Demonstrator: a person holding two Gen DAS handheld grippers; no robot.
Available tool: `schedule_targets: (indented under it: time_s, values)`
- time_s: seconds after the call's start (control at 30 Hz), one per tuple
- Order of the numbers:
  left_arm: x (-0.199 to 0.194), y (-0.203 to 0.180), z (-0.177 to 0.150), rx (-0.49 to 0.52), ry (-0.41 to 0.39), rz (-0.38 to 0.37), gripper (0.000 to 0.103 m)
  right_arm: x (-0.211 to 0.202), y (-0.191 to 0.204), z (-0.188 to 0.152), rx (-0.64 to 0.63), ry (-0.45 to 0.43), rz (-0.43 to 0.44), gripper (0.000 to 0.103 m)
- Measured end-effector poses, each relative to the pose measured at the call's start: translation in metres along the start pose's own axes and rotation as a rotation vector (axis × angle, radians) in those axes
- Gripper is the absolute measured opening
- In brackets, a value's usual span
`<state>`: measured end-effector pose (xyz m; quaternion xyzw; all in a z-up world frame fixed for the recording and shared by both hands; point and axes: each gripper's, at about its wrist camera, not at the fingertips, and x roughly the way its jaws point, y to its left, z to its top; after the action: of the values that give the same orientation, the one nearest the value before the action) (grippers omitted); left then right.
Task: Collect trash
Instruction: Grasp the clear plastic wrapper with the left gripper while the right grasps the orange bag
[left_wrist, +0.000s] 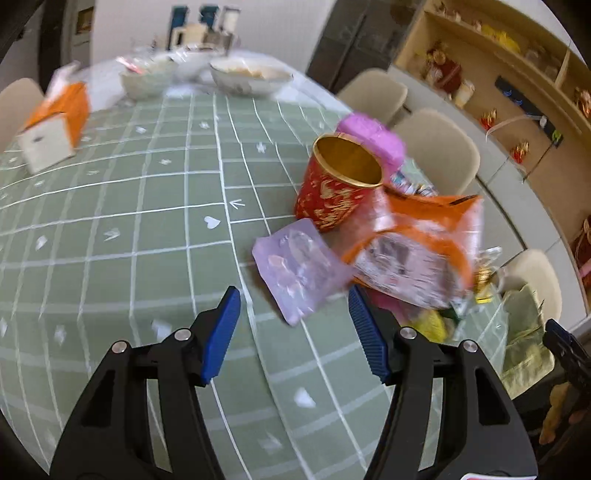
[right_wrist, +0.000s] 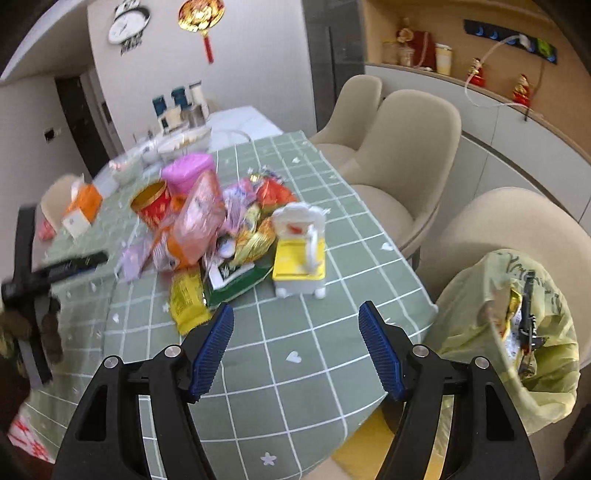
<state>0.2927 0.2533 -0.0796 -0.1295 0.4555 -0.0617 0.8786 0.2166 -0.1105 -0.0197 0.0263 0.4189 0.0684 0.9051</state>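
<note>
Currently, my left gripper (left_wrist: 293, 295) and right gripper (right_wrist: 295, 312) both stand wide and empty, with the wrapper pile (right_wrist: 221, 229) at 11 o'clock and the trash bag (right_wrist: 517, 325) at 3 o'clock.

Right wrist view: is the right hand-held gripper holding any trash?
No, the right hand-held gripper is open with only bare tablecloth between its fingers.
</note>
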Motion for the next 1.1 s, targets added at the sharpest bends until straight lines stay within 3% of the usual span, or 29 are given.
schedule_targets:
  time_s: [0.13, 0.33, 0.37, 0.4, 0.43, 0.47, 0.5, 0.73, 0.83, 0.97, 1.1]
  values:
    - [0.035, 0.018, 0.013, -0.037, 0.05, 0.04, 0.058, 0.008, 0.015, -0.009, 0.0, 0.049, -0.041, 0.067]
    - [0.052, 0.006, 0.016, -0.003, 0.013, 0.069, 0.057, 0.007, 0.018, -0.011, 0.004, 0.073, -0.099, 0.067]
    - [0.054, 0.003, 0.016, 0.004, 0.015, 0.059, 0.053, 0.008, 0.018, -0.008, 0.007, 0.072, -0.101, 0.067]
    - [0.056, 0.0, 0.017, 0.013, 0.018, 0.05, 0.04, 0.009, 0.019, -0.005, 0.006, 0.07, -0.101, 0.067]
    - [0.059, -0.004, 0.018, 0.029, 0.025, 0.048, 0.033, 0.011, 0.022, -0.001, 0.003, 0.069, -0.104, 0.067]
    - [0.06, -0.007, 0.017, 0.046, 0.029, 0.053, 0.017, 0.015, 0.027, 0.004, -0.004, 0.069, -0.105, 0.067]
    - [0.061, -0.01, 0.017, 0.057, 0.04, 0.039, 0.008, 0.018, 0.031, 0.008, -0.009, 0.075, -0.099, 0.067]
    - [0.033, -0.002, 0.002, 0.015, 0.056, -0.042, 0.003, 0.033, 0.063, 0.042, -0.103, 0.057, -0.01, 0.066]
    - [0.019, 0.0, -0.005, 0.015, 0.06, -0.053, 0.002, 0.05, 0.076, 0.069, -0.139, 0.041, 0.116, 0.066]
    - [0.003, 0.001, -0.01, -0.003, 0.052, -0.065, 0.002, 0.082, 0.09, 0.101, -0.161, 0.0, 0.097, 0.067]
    - [-0.009, 0.0, -0.01, -0.013, 0.036, -0.072, 0.002, 0.123, 0.098, 0.117, -0.127, 0.067, 0.123, 0.067]
